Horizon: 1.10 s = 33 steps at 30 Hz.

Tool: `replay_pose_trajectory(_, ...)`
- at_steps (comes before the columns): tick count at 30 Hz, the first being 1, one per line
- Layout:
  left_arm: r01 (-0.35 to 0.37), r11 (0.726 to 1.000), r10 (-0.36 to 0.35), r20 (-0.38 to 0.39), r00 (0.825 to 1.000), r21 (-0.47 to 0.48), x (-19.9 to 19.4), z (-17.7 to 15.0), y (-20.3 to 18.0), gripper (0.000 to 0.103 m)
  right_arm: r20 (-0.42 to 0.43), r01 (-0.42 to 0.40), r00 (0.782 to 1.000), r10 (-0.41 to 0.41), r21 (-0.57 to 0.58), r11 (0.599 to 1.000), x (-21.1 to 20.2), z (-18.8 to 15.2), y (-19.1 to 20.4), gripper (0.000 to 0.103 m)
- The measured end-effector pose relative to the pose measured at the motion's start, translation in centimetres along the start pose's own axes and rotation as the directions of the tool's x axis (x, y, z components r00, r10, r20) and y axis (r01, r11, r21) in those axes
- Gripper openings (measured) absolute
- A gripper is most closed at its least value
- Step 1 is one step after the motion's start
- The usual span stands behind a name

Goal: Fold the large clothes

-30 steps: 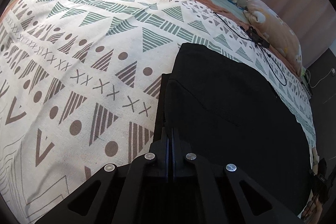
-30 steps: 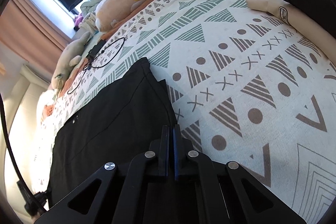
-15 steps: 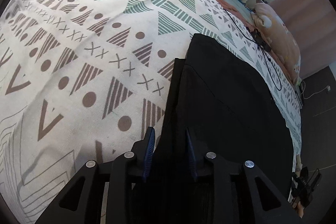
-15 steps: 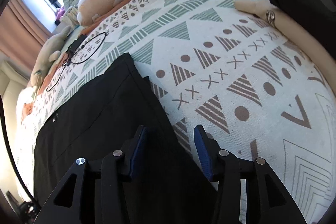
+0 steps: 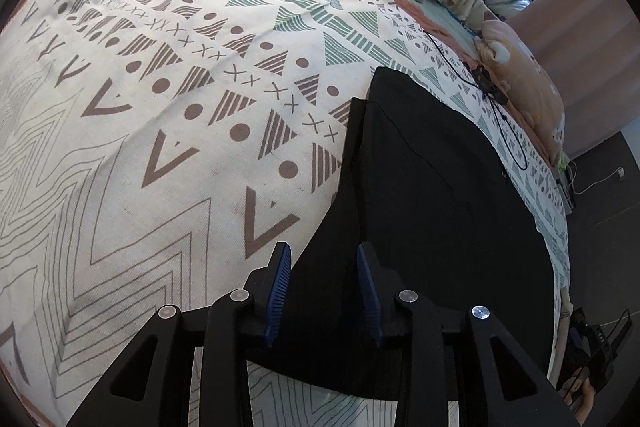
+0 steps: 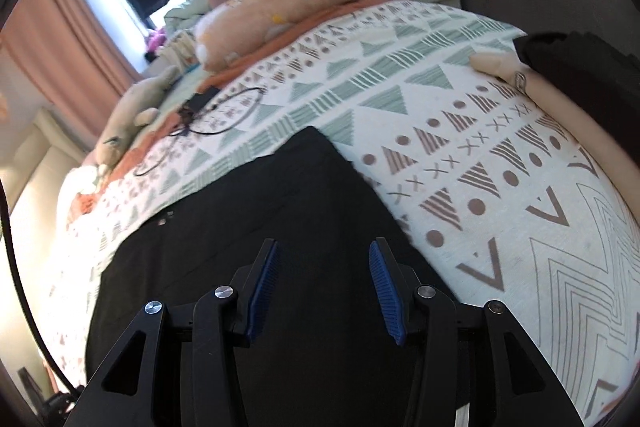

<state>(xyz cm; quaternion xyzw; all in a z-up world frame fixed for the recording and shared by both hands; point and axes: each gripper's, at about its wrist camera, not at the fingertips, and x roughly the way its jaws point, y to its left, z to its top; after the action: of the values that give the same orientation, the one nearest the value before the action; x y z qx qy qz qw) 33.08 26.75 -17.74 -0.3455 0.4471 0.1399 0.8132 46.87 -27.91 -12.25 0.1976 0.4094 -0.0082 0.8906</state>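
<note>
Left wrist view: our left gripper and right gripper gape empty above the black garment, folded flat on the bedspread; further folds likely remain.

The garment is black, plain and matte, lying flat on the patterned bedspread in a long folded slab. Along its left edge a narrower under-layer peeks out beneath the top layer. Its far corner is squared. In the right wrist view the garment shows small pale studs near one edge.
</note>
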Motion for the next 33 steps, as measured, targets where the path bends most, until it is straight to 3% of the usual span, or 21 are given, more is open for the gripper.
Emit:
replay_pose_trajectory(5, 0.112, 0.991, -0.114, -0.026, 0.993, -0.076, -1.2, -1.8, 2.4, 0.036, -0.044, -0.061, 0.997, 0.058, -0.056, 0.997, 0.0, -2.1, 1.9, 0.047)
replay_pose_trajectory(11, 0.156, 0.979, -0.16, -0.021, 0.987, -0.13, -3.1, -3.7, 5.2, 0.036, -0.109, -0.128, 0.987, 0.116, -0.109, 0.986, -0.4, -5.3, 4.0, 0.047)
replay_pose_trajectory(20, 0.157, 0.98, -0.163, -0.039, 0.986, -0.12, -3.4, -5.7, 5.4, 0.036, -0.214, -0.209, 0.964, 0.159, -0.236, 0.949, -1.1, -11.8, 8.0, 0.047)
replay_pose_trajectory(25, 0.173, 0.973, -0.183, -0.049, 0.982, -0.154, -2.3, -5.6, 5.2, 0.036, -0.284, -0.273, 0.94, 0.19, -0.289, 0.918, -1.2, -14.7, 10.2, 0.047)
replay_pose_trajectory(31, 0.187, 0.971, -0.201, -0.086, 0.976, -0.15, -0.9, -5.7, 4.0, 0.036, -0.281, -0.283, 0.944, 0.173, -0.417, 0.864, -1.5, -17.0, 12.9, 0.046)
replay_pose_trajectory(33, 0.191, 0.969, -0.207, -0.094, 0.974, -0.154, -0.6, -5.8, 3.9, 0.042, -0.289, -0.273, 0.945, 0.152, -0.446, 0.852, -1.1, -17.6, 13.3, 0.047)
